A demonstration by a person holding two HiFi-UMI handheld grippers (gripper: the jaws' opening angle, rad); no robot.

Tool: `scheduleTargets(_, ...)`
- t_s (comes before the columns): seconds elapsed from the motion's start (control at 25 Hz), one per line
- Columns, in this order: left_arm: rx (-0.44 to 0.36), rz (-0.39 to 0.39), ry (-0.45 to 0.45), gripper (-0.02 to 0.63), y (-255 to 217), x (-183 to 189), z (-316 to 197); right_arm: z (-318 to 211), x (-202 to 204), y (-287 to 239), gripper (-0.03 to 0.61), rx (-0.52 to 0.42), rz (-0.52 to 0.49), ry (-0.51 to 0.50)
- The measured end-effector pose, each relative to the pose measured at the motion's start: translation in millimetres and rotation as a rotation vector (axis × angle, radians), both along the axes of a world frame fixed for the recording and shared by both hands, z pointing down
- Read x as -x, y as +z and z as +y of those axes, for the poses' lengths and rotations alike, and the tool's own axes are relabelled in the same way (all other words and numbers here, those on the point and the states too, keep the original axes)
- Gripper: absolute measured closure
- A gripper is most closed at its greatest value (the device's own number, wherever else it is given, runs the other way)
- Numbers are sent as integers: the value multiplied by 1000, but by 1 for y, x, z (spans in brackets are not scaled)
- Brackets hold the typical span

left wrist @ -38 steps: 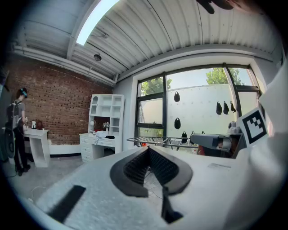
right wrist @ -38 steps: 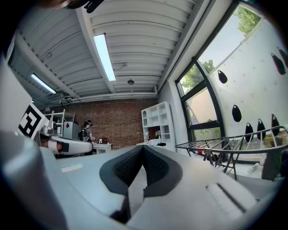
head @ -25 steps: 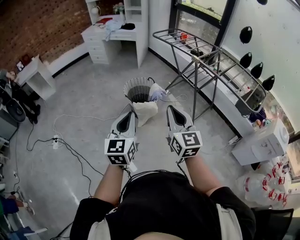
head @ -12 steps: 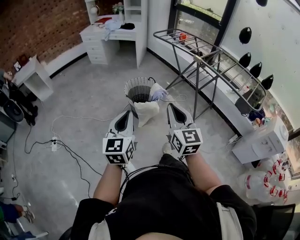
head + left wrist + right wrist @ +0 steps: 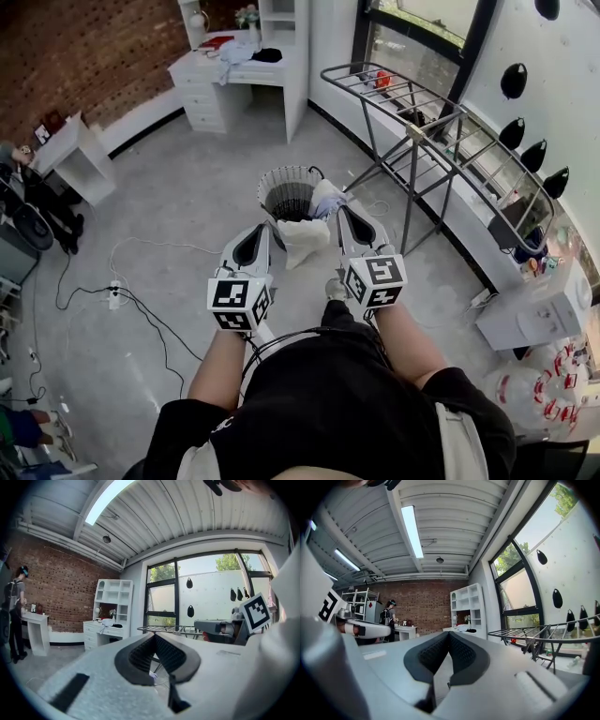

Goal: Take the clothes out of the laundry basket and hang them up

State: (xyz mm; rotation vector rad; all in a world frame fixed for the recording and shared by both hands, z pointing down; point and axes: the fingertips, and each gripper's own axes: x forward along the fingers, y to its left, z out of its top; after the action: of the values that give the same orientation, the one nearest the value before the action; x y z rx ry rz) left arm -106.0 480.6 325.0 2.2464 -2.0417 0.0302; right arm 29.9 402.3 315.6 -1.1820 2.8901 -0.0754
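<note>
Hovering short of the laundry basket (image 5: 277, 180) at twelve o'clock, left gripper (image 5: 256, 232) and right gripper (image 5: 347, 216) shut, empty; diving in closed could shove the clothes (image 5: 305, 239) or topple it.

Round white mesh laundry basket (image 5: 278, 178), upright on the grey floor (image 5: 187, 216), dark inside, pale clothes (image 5: 307, 240) draped over its near-right rim and spilling down to the floor, grey metal folding drying rack (image 5: 441, 131) standing open just right of the basket, by the window
</note>
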Motion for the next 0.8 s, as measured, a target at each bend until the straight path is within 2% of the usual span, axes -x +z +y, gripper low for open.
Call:
scheduleTargets(0.28, 48, 10, -64, 604, 10, 21, -139, -147, 20, 14, 565, 48, -2, -42)
scheduleTargets(0.52, 76, 2, -90, 604, 3, 21, -267, -280, 14, 13, 565, 76, -17, -61)
scheduleTargets(0.8, 73, -10, -97, 604, -2, 19, -366, -378, 17, 20, 565, 104, -12, -93)
